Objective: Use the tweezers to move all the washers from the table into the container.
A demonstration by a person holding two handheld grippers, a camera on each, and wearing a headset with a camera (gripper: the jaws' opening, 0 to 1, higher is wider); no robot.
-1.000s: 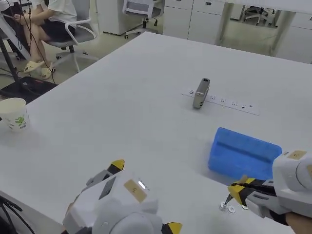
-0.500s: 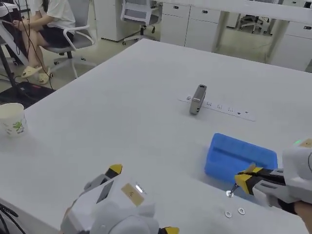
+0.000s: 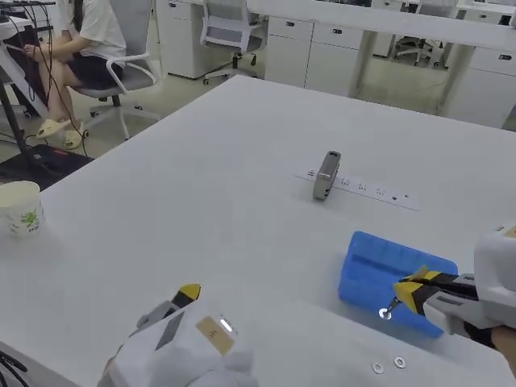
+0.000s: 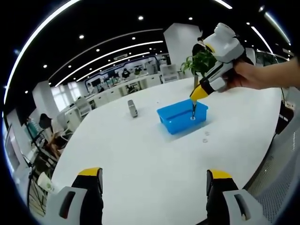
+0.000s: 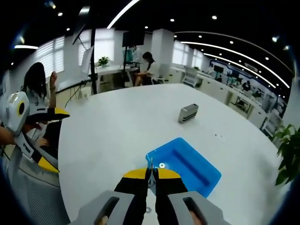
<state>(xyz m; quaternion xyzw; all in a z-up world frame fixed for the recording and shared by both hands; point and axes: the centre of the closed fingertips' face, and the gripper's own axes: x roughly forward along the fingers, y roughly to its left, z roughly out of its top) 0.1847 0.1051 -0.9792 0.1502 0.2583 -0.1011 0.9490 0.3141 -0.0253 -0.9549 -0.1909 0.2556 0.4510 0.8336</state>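
Note:
My right gripper (image 3: 413,293) is shut on thin metal tweezers (image 3: 393,305). Their tips pinch a small silver washer (image 3: 385,314), which hangs over the near edge of the blue container (image 3: 379,262). The right gripper view shows the tweezers (image 5: 151,165) rising between the shut jaws, with the washer (image 5: 161,165) above the container (image 5: 187,164). Two more washers (image 3: 389,365) lie on the white table just in front of the container. My left gripper (image 4: 152,178) is open and holds nothing, low over the near left of the table, well apart from the container (image 4: 180,117).
A grey metal block (image 3: 326,174) stands on a flat white strip (image 3: 371,191) beyond the container. A paper cup (image 3: 20,208) sits at the table's far left edge. A person sits on an office chair (image 3: 121,68) past that edge.
My right gripper has risen from the loose washers and moved over the container's near edge, with one washer in the tweezers. The left gripper has barely moved; the head camera shifted.

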